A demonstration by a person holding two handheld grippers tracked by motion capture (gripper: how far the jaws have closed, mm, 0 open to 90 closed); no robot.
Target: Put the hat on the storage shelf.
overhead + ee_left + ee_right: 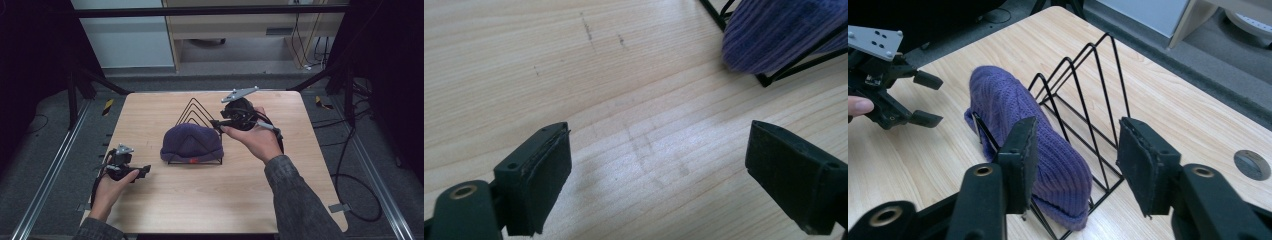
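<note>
Showing one beanie [191, 142], one rack [196, 116], two tools

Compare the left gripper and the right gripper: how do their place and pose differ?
The left gripper sits low near the table's left edge, apart from the purple hat; the right gripper is raised beside the wire rack that holds it. The left one aims at bare wood, the right one at the rack. Both are open and hold nothing.
</note>
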